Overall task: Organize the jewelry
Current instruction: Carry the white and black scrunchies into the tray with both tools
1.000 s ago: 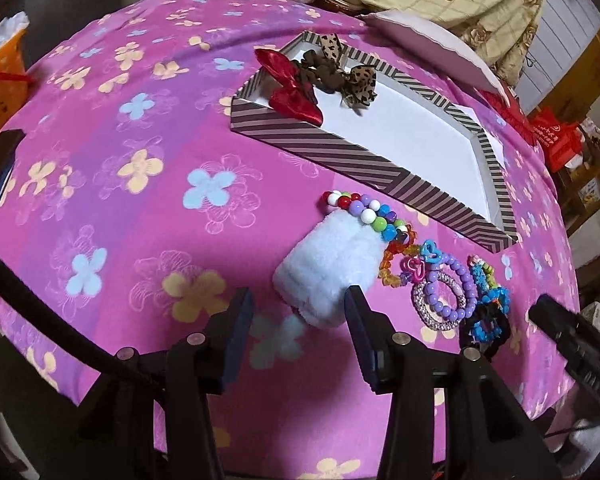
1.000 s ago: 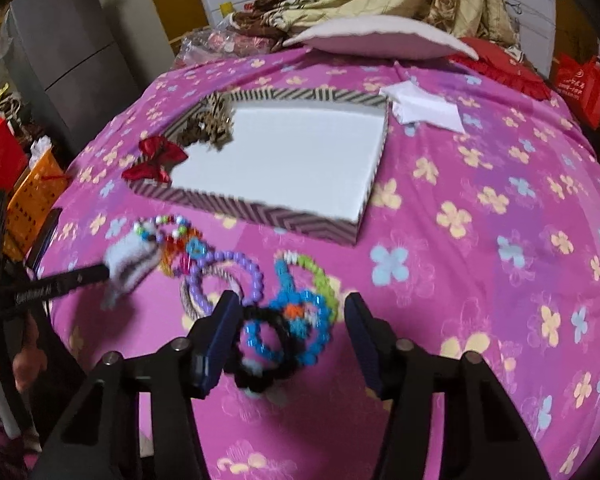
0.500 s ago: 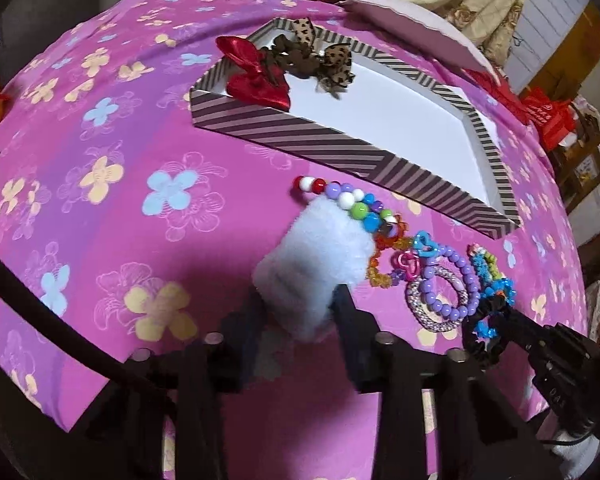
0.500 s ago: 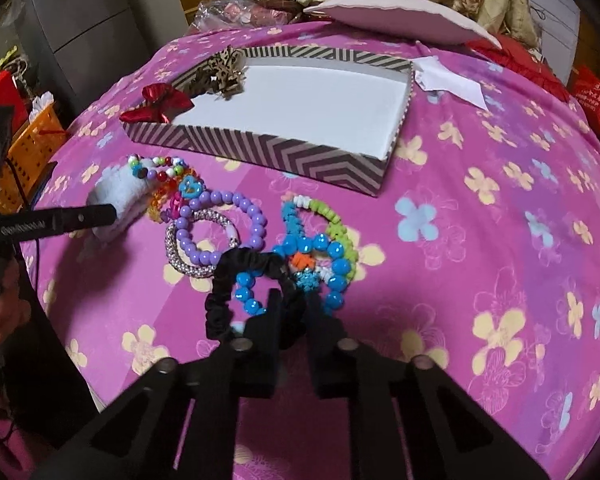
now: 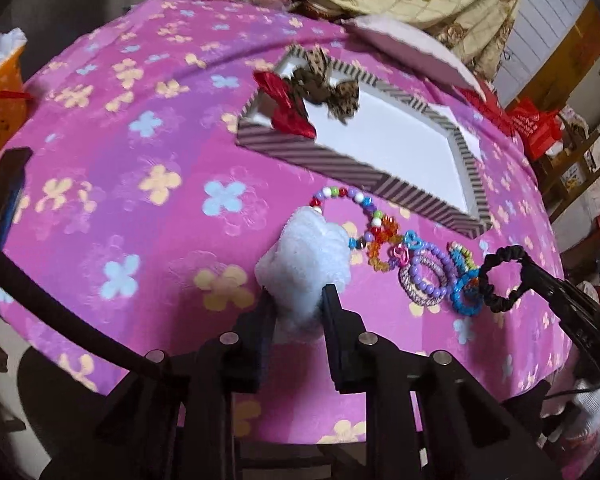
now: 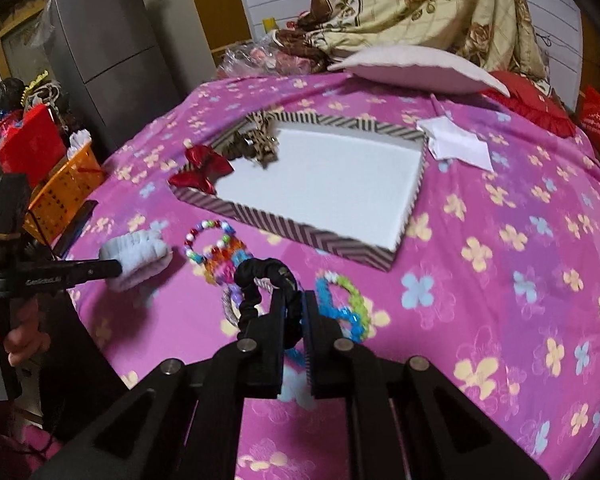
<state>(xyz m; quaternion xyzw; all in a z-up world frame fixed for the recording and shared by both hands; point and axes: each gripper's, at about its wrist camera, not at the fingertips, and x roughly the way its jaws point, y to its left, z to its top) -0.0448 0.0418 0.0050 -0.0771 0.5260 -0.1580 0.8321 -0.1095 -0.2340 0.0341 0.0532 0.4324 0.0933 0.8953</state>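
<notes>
My left gripper [image 5: 298,300] is shut on a white fluffy scrunchie [image 5: 306,264], lifted just off the pink floral cloth; it also shows in the right wrist view [image 6: 136,258]. My right gripper [image 6: 292,300] is shut on a black scrunchie [image 6: 260,276], raised above the cloth; the scrunchie shows in the left wrist view [image 5: 500,280]. Several bead bracelets [image 5: 396,248] lie in a row in front of the striped tray [image 5: 332,160]. The tray [image 6: 300,232] holds a red bow [image 6: 200,170] and a leopard bow [image 6: 256,144] in its left corner.
A pale pink cushion [image 6: 416,68] and white folded paper [image 6: 456,142] lie behind and right of the tray. An orange basket [image 6: 60,196] and a grey fridge [image 6: 112,48] stand left of the table. A green and blue bracelet [image 6: 346,304] lies by my right fingers.
Both grippers closed: the left on the white scrunchie, the right on the black scrunchie. Both have since lifted their scrunchies off the cloth.
</notes>
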